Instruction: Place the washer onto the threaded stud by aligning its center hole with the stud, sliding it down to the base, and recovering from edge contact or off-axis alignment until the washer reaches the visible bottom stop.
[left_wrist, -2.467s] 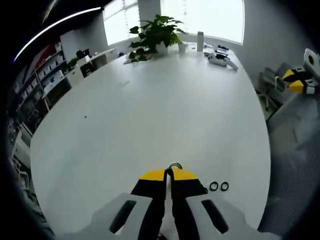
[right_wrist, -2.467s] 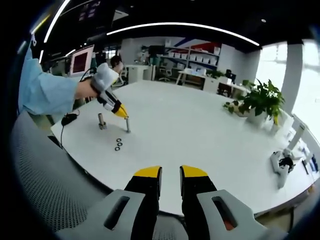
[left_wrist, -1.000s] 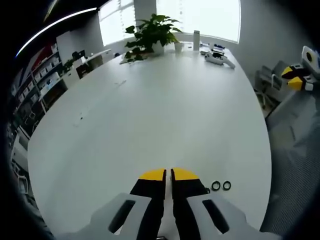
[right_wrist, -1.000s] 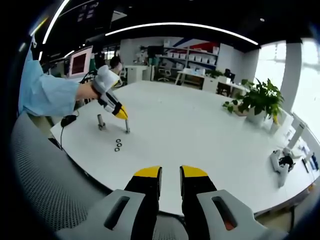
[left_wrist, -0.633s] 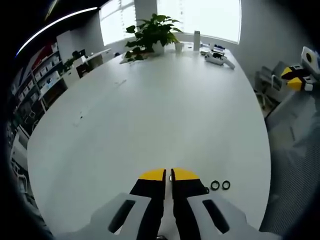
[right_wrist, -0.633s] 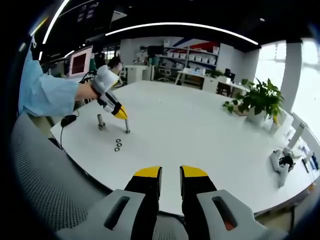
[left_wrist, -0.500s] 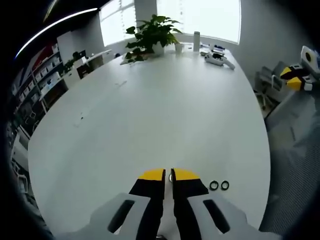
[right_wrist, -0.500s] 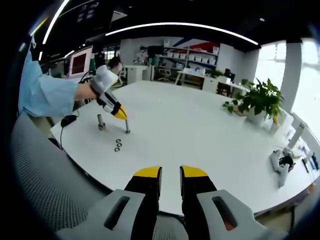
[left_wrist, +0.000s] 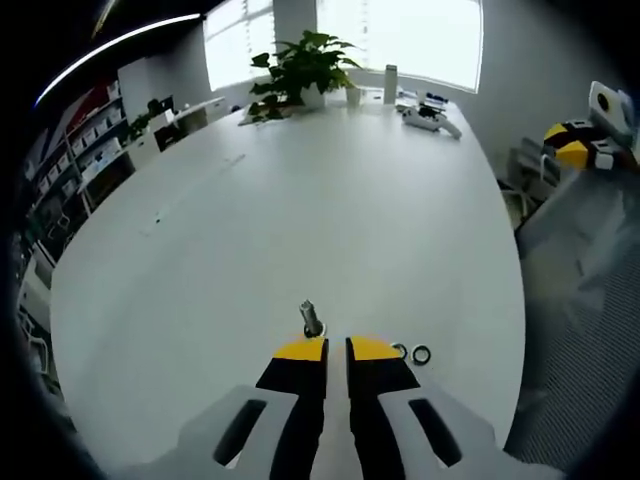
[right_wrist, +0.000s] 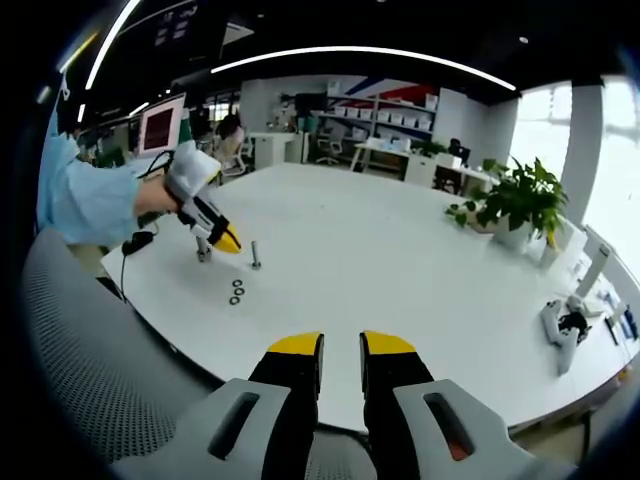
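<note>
Just ahead of your left hand-held gripper (left_wrist: 336, 348), jaws nearly pressed together, nothing visibly held: upright threaded metal stud (left_wrist: 312, 319) on white bench (left_wrist: 330, 200). Two dark ring washers (left_wrist: 411, 353) just right. Pinch one by rim, keep level, centre hole over stud. Right hand-held gripper (right_wrist: 340, 345) slightly spread, idle.

A large white oval table (left_wrist: 300, 200) carried everything. In the left gripper view a threaded stud (left_wrist: 312, 319) stood upright at lower centre, with two loose washers (left_wrist: 411, 353) lying side by side to its lower right. A potted plant (left_wrist: 300, 68) stood at the far end, upper centre. In the right gripper view a second stud (right_wrist: 203, 250) stood left of the first, middle left.
</note>
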